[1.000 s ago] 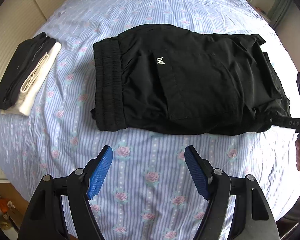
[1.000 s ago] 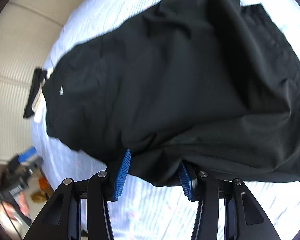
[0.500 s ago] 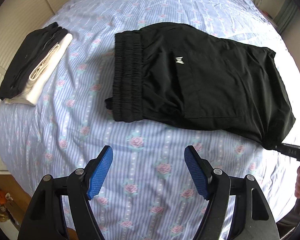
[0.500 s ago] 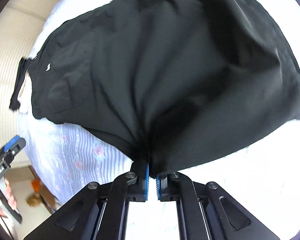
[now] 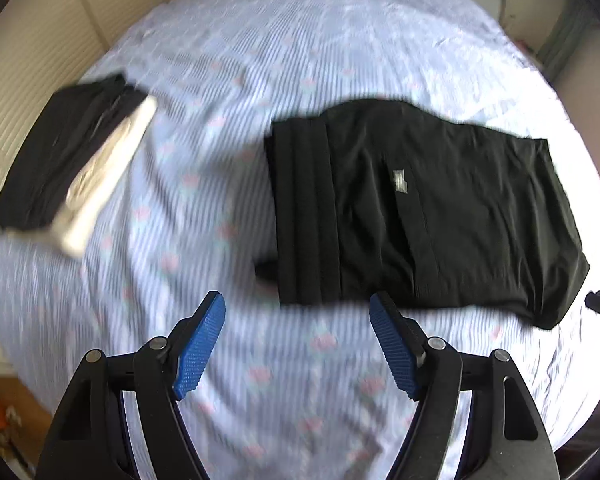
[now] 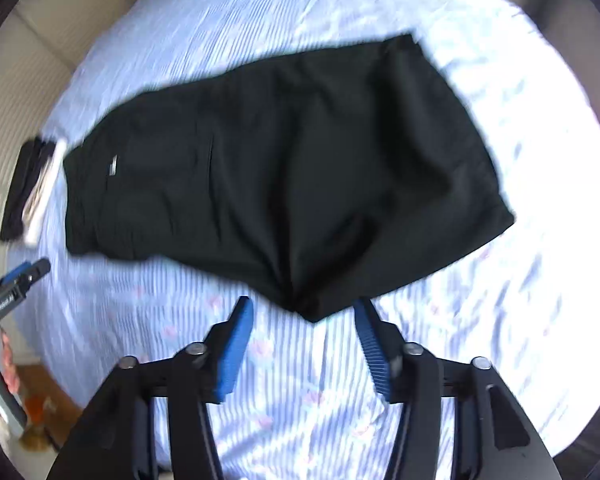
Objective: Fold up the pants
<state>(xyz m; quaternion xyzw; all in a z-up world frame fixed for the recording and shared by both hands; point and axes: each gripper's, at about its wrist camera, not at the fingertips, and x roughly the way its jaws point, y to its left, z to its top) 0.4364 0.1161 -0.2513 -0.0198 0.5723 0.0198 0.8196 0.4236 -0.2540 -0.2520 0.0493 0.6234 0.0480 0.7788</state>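
Blue ribbed pads line the two fingers of the left gripper point(image 5: 298, 344), which fills the bottom of the left wrist view with its jaws spread wide and nothing between them. Beneath it lies a bed sheet point(image 5: 284, 392) in pale blue stripes with small pink roses. Just beyond the fingertips, the black pants point(image 5: 420, 220) lie folded flat on the sheet, the ribbed waistband toward the left and a small pale logo near the middle of the cloth. Their near edge sits close to the right fingertip, though the blur makes it hard to tell whether they touch.

In the right wrist view, the right gripper point(image 6: 303, 338) also stands open and holds nothing. A pointed corner of the pants point(image 6: 284, 184) reaches down into the space just ahead of its spread fingers, with a strip of sheet point(image 6: 480, 320) showing between cloth and pads. The left gripper point(image 6: 14, 286) pokes in at the left edge of this view.

Farther off, well apart from the pants toward the left side of the bed, rests a stack of folded clothes point(image 5: 68, 160), black on top with a cream layer beside it. Both views are blurred by motion.
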